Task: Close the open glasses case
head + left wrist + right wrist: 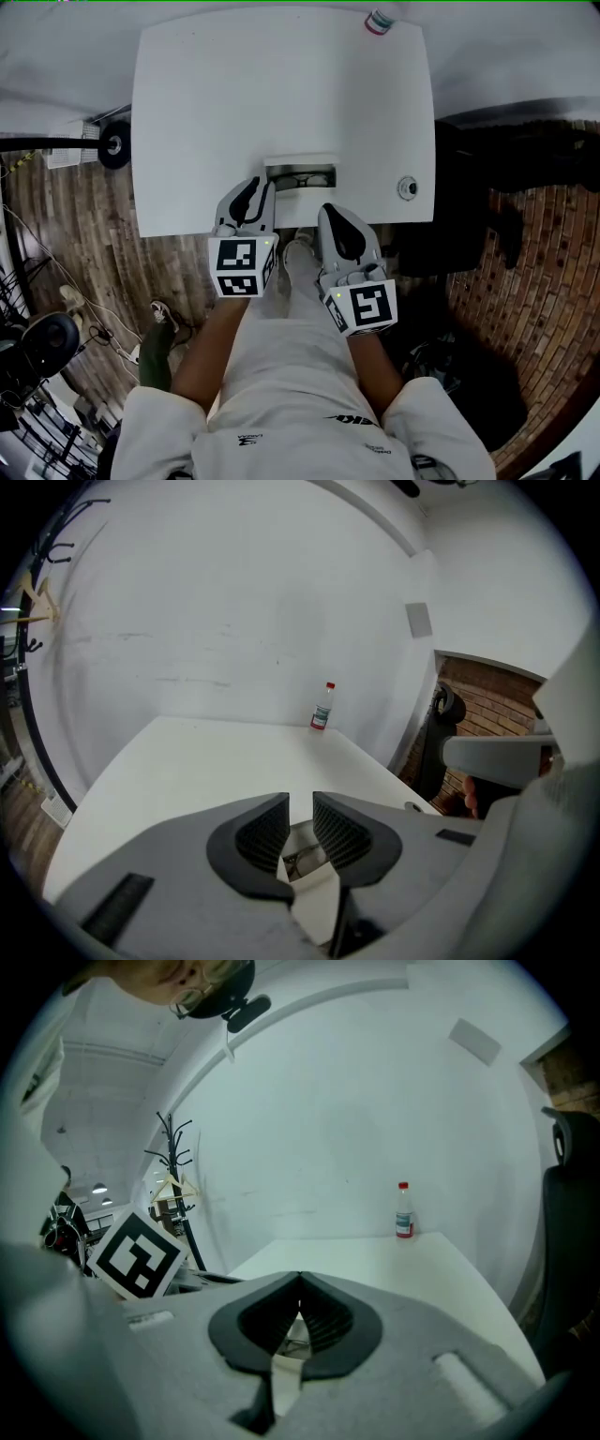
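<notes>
Closing hasn't started yet, I reckon. The open glasses case (300, 175) sits at the near edge of the white counter (234, 94), glasses showing inside. The left claw (255, 192) hovers just beside it, jaws a narrow gap apart and holding nothing. The right claw (336, 217) is pinched together, empty, just off the counter's edge. Next move is probably tipping the lid over. The bottle (380, 21) at the far edge and a small round thing (407, 187) off to the right are well clear.

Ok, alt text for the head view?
An open glasses case with glasses inside lies near the white table's front edge. Left claw by its left end, right claw just short of its right end; bottle at the far edge.
</notes>
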Demonstrator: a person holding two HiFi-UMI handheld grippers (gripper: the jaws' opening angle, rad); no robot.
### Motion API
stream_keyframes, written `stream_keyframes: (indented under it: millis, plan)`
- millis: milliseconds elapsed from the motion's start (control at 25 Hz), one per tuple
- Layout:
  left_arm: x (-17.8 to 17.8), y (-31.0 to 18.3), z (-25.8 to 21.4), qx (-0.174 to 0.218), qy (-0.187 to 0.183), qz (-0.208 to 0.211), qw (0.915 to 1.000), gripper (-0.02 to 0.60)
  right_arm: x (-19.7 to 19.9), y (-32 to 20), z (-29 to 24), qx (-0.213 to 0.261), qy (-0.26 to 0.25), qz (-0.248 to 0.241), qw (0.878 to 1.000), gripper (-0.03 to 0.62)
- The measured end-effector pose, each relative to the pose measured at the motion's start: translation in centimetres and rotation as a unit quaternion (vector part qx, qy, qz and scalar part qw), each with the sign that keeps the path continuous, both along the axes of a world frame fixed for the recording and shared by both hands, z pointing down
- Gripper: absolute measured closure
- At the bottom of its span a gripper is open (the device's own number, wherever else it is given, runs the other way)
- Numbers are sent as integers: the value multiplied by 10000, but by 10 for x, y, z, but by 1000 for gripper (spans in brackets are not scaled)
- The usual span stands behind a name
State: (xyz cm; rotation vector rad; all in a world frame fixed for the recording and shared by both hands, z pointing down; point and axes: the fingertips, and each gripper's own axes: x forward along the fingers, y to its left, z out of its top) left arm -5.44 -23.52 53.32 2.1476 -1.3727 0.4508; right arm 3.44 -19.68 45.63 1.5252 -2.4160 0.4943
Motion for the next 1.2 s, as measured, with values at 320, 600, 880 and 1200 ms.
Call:
stream_keyframes:
  millis: [320,600,880,1200]
  plan:
    - [0,-18,37,-348,-16,-39,9994,506,4,-13,20,-160,0,-48,9999,594]
    - [1,-27,58,-541,-48,94,9985,507,5,-20,31,-274,0,-29,9996,594]
    - [-1,-29,81,-771,-9,230,9968,507,1,-22,39,-343,14,-62,9994,594]
    - [0,-32,90,-891,73,332,9954,508,2,-22,47,-437,61,-49,9990,594]
